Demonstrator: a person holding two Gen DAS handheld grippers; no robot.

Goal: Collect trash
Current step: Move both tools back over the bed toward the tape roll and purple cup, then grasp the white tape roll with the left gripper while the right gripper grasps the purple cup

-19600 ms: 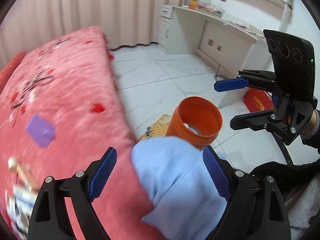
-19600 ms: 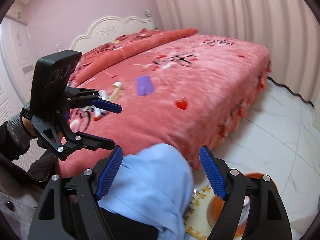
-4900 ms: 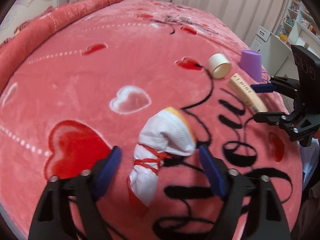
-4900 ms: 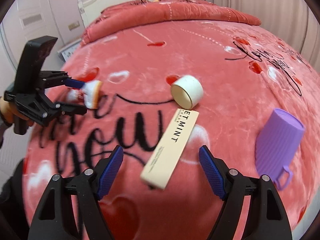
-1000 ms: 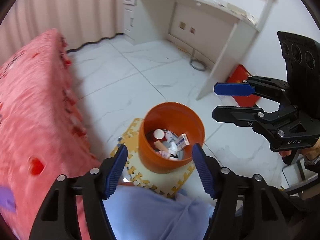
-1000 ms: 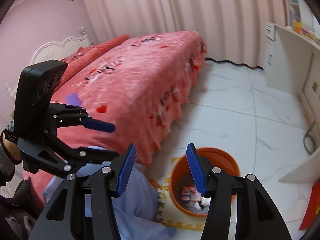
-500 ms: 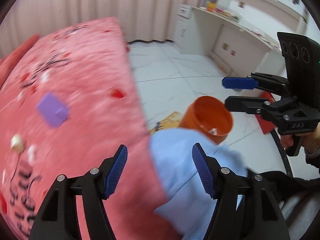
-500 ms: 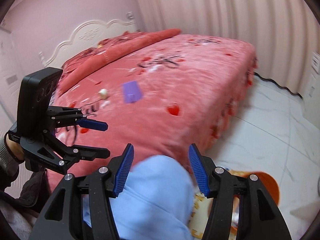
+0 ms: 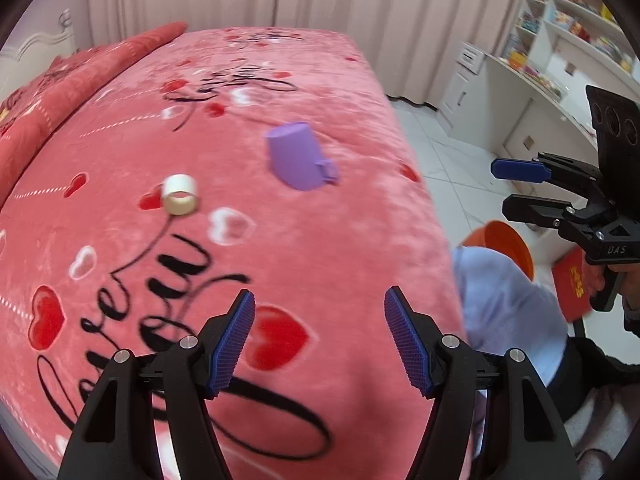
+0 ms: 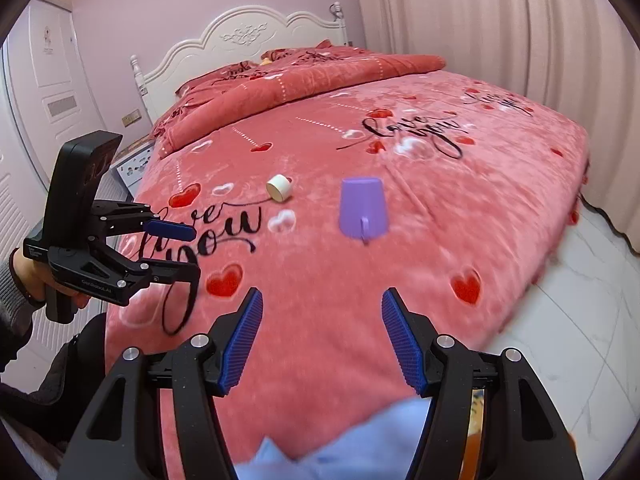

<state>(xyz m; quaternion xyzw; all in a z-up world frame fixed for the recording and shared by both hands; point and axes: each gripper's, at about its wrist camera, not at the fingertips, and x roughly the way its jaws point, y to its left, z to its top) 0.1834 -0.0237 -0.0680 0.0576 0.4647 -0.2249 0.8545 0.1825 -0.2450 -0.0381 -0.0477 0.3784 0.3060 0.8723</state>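
A white tape roll (image 9: 181,199) lies on the pink bedspread (image 9: 280,80), left of a purple cup (image 9: 299,156) lying on its side. Both also show in the right wrist view: the tape roll (image 10: 279,187) and the purple cup (image 10: 363,207). My left gripper (image 9: 319,338) is open and empty above the near part of the bed; it shows in the right wrist view (image 10: 176,250). My right gripper (image 10: 322,338) is open and empty over the bed's near edge; it shows in the left wrist view (image 9: 520,192). The orange trash bin (image 9: 505,242) stands on the floor, partly hidden by my knee.
A white headboard (image 10: 248,36) and folded red quilt (image 10: 312,76) are at the bed's far end. A white desk with shelves (image 9: 532,92) stands by the curtain. A red box (image 9: 574,280) lies on the tiled floor. My light-blue trouser knee (image 9: 508,300) is beside the bed.
Both grippers have swung from the orange bin back toward the bed. The tape roll and purple cup are now ahead and nearer. Both grippers stay open and empty.
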